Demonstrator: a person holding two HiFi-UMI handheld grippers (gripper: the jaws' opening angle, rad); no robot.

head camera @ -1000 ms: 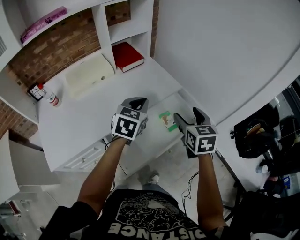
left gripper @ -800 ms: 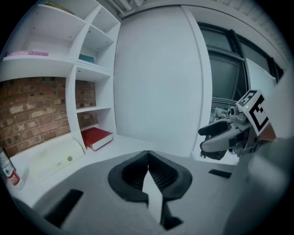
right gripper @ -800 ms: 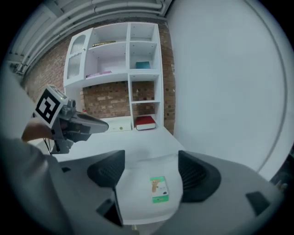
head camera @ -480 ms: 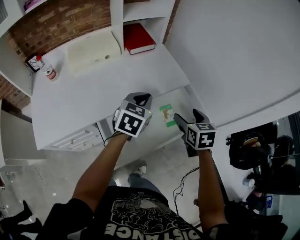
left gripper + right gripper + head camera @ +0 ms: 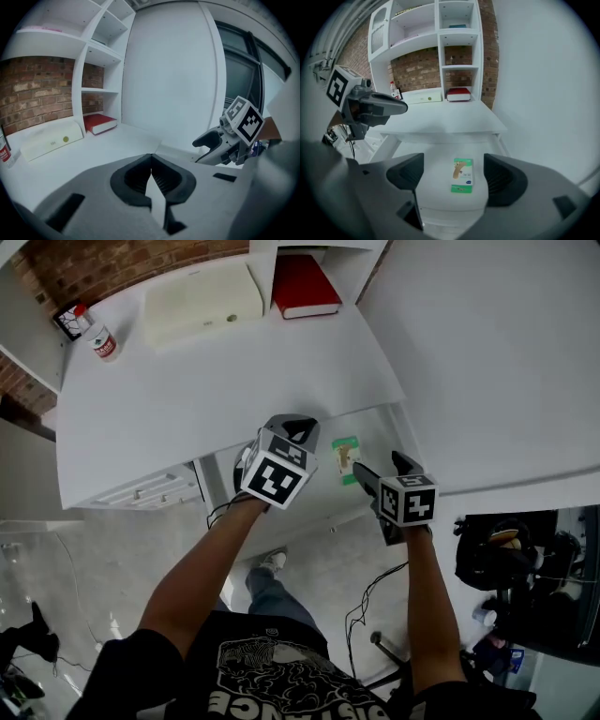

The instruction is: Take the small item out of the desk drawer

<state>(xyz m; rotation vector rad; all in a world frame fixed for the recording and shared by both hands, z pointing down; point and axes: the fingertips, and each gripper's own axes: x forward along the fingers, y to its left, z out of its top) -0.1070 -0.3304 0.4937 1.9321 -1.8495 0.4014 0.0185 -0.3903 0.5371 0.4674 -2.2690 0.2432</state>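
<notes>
Desktop contents and backdrop, back edge.
A red hardback book [image 5: 305, 285] lies flat at the back right corner of the white desktop [image 5: 216, 390], inside the bottom bay of a white shelf unit [image 5: 459, 47]. A cream rectangular plastic case [image 5: 202, 302] sits left of it along the back edge. A small white bottle with a red cap [image 5: 101, 338] stands upright near the back left corner, beside a black-and-white patterned square item [image 5: 67, 320], not identifiable. A red brick wall [image 5: 84, 261] is behind.
</notes>
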